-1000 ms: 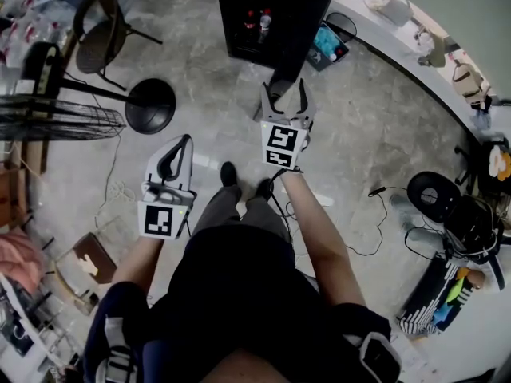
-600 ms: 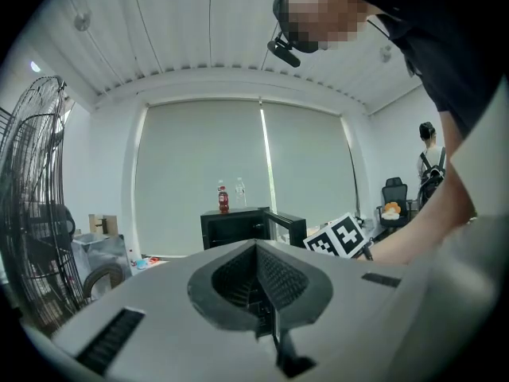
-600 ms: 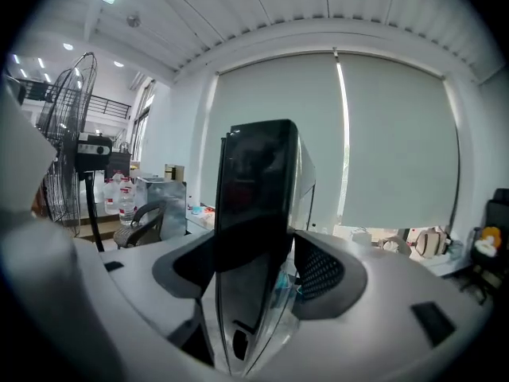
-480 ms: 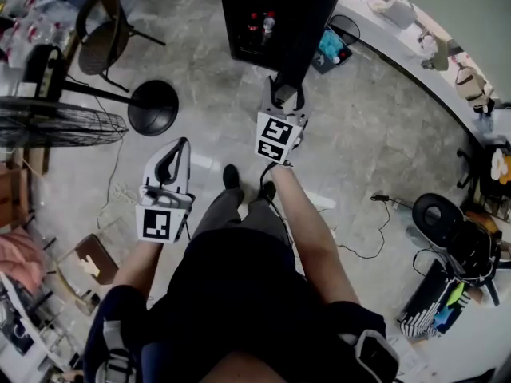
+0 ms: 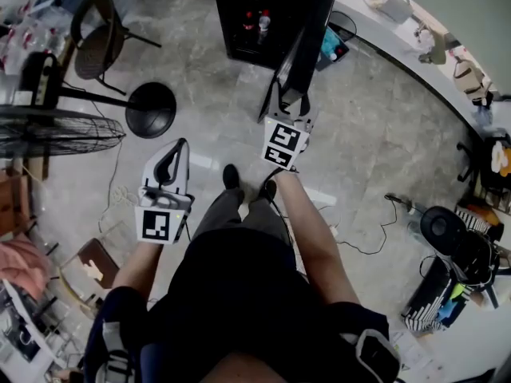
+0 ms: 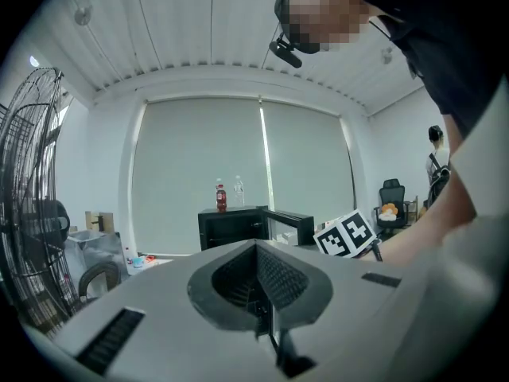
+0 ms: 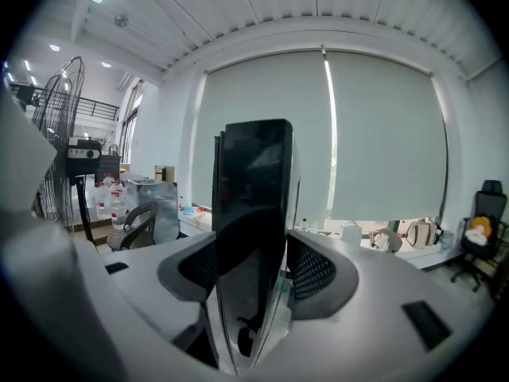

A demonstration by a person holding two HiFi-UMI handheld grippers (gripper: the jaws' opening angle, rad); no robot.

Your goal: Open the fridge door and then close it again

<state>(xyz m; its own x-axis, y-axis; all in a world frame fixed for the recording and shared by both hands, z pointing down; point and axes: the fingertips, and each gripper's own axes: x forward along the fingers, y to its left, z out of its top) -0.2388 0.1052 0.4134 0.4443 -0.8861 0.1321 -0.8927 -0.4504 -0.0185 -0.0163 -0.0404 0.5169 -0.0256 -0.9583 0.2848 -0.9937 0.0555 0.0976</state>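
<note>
fridge door (image 5: 292,58) now stands swung out from the fridge (image 5: 251,14), which sits on the floor straight ahead of my feet. a second ago it looked flush with the black front. my right hand-held gripper (image 5: 289,102) has just been closing its jaws. in the right gripper view the door's free edge (image 7: 253,181) stands upright between the pads, both pressed on its faces, so i'm pinching the door. a second ago those jaws were spread wide and short of it.

meaning: i judge the opening half is under way, door only part open. more swing is probably needed before pushing it back shut.

my left hand-held gripper (image 5: 184,144) hangs low at my left, well apart from the fridge, jaws pressed together on nothing (image 6: 258,293).

writing: none readable. the marker cubes (image 5: 283,142) carry only black-and-white square patterns. two bottles (image 6: 220,196) stand on the fridge top, one with a red label, print too small to read. no brand shows on the door.
</note>
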